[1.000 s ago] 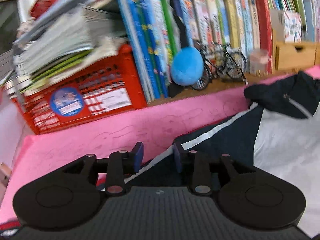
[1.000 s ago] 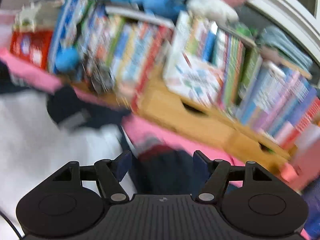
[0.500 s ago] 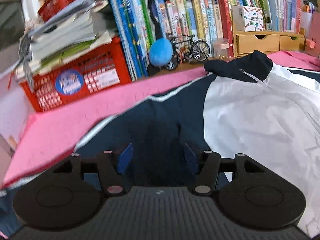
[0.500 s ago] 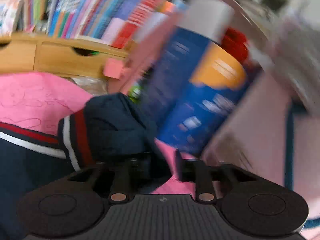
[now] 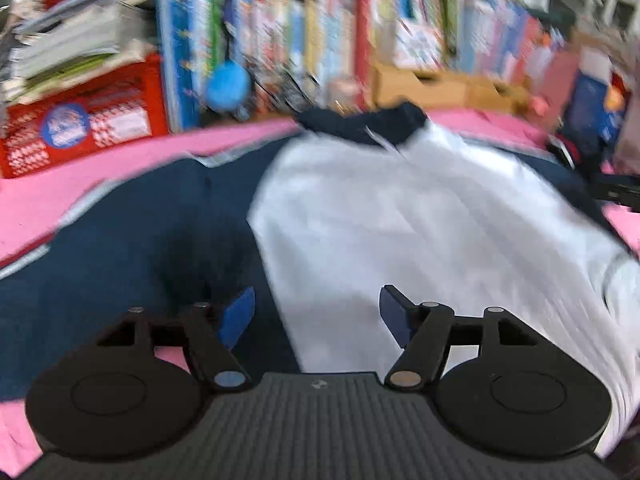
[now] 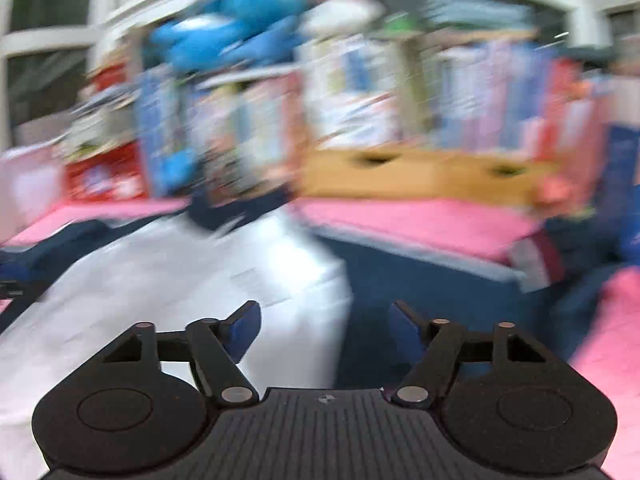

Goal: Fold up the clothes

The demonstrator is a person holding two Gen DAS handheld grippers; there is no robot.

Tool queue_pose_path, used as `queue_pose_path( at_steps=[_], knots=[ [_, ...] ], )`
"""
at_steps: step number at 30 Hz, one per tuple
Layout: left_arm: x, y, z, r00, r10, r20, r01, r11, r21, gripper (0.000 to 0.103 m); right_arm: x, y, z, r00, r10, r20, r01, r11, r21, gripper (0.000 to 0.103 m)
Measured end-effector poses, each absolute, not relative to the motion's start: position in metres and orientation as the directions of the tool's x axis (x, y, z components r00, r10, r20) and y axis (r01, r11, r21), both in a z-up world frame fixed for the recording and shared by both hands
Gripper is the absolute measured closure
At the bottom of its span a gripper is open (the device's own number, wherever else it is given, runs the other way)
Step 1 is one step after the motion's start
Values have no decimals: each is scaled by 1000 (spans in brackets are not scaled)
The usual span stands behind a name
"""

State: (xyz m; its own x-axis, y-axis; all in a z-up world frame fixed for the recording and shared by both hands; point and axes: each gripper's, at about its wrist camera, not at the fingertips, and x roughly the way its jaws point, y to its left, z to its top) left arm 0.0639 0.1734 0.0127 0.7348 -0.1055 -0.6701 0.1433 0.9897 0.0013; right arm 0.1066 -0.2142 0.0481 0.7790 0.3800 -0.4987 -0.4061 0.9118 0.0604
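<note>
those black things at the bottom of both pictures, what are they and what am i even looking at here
They are two handheld grippers, one in each of a person's hands, and each carries a camera looking forward along its fingers. One picture comes from the left gripper, the other from the right gripper. Both look over a navy and white jacket spread flat on a pink cover, its navy collar towards a row of books. A red crate stands on the left. Both sets of jaws have just been opening, stand apart and hold nothing. The pictures are blurred.
</note>
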Motion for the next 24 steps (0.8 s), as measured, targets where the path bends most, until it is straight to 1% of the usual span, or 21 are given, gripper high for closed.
queue_pose_path(
  at_steps=[2,4,5,6,7,8,10,11,13,16,17,19,22,23,24],
  knots=[
    [56,171,4,726,-57,-685,145,987,71,32,108,-202,35,751,375,-544,-433,901,23,35],
    [46,183,4,740,-22,-672,117,988,97,32,114,-211,18,748,296,-594,-387,922,-28,35],
    [43,191,7,740,10,-672,77,992,99,32,119,-228,12,744,276,-609,-345,939,4,39],
    [40,200,9,739,42,-673,36,994,101,32,119,-244,13,757,256,-602,-297,954,33,50],
    [36,208,11,736,73,-673,-5,995,103,35,118,-258,13,773,209,-599,-233,972,38,59],
    [31,216,14,735,86,-672,-32,995,93,35,113,-264,15,796,76,-600,-130,990,-47,47],
    [15,229,23,746,18,-665,-19,1000,6,34,85,-273,24,835,40,-549,-123,986,-114,47],
    [5,233,26,752,-39,-658,9,999,-49,33,70,-277,28,851,39,-524,-126,983,-132,43],
    [-15,235,29,752,-132,-646,58,989,-134,29,36,-284,35,856,152,-495,-202,978,-49,38],
    [-43,226,22,730,-182,-658,82,980,-181,27,-9,-288,36,853,204,-480,-251,967,-35,34],
    [-51,222,19,724,-192,-662,87,978,-188,27,-22,-288,35,849,222,-480,-268,963,-29,34],
    [-72,211,13,731,-196,-654,94,978,-187,22,-41,-285,27,821,267,-505,-309,951,0,32],
    [-102,193,9,752,-165,-638,99,985,-139,20,-73,-278,8,776,305,-552,-344,938,36,27],
    [-110,189,6,756,-162,-634,93,986,-142,18,-78,-275,1,768,309,-561,-342,938,50,27],
    [-115,187,2,751,-174,-637,87,982,-166,18,-83,-273,-7,760,313,-570,-340,938,63,27]
  ],
)
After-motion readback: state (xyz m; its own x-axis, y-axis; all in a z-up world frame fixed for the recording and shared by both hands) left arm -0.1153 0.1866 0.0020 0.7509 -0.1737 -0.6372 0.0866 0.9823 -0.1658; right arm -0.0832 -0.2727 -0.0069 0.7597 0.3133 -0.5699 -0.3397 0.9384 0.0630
